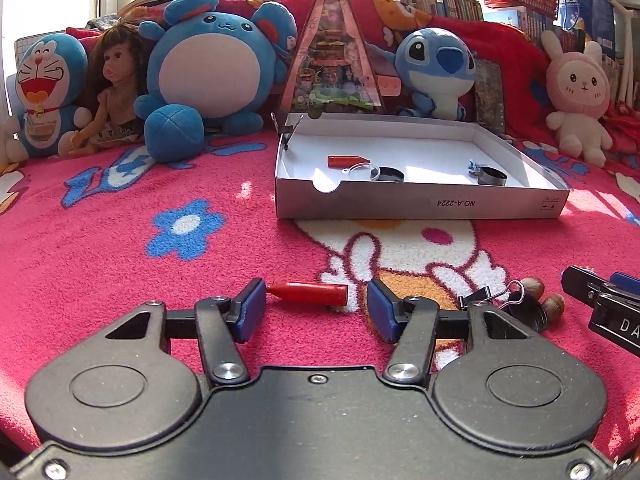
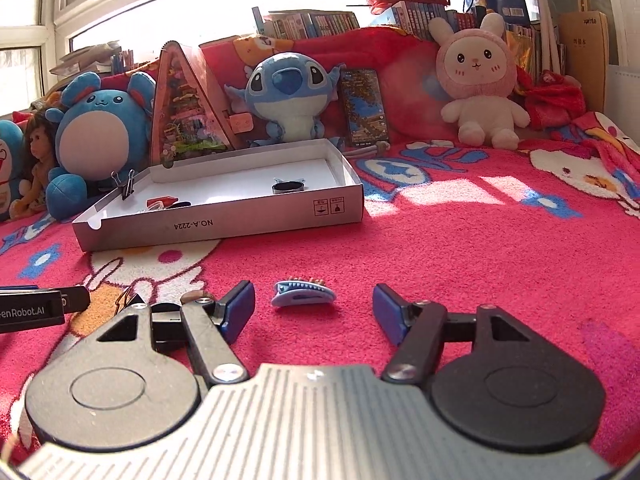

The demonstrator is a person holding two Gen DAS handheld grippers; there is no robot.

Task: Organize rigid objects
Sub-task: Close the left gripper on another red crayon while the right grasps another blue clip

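In the left wrist view my left gripper (image 1: 316, 306) is open, its blue pads on either side of a red crayon-like cap (image 1: 308, 293) lying on the pink blanket. A binder clip (image 1: 486, 296) and two brown nuts (image 1: 542, 296) lie to its right. In the right wrist view my right gripper (image 2: 314, 308) is open around a small blue hair clip (image 2: 303, 294) on the blanket. The white cardboard box (image 1: 420, 202) holds another red cap (image 1: 347, 160), a clear lid (image 1: 362, 171), a black ring (image 1: 390, 175) and a metal ring (image 1: 491, 176). The box also shows in the right wrist view (image 2: 224, 224).
Plush toys, a doll (image 1: 114, 92) and a triangular display case (image 1: 334, 56) line the back behind the box. A binder clip (image 2: 128, 188) is clipped on the box's left wall. The right gripper's body (image 1: 608, 308) sits at the left view's right edge. Books stand behind.
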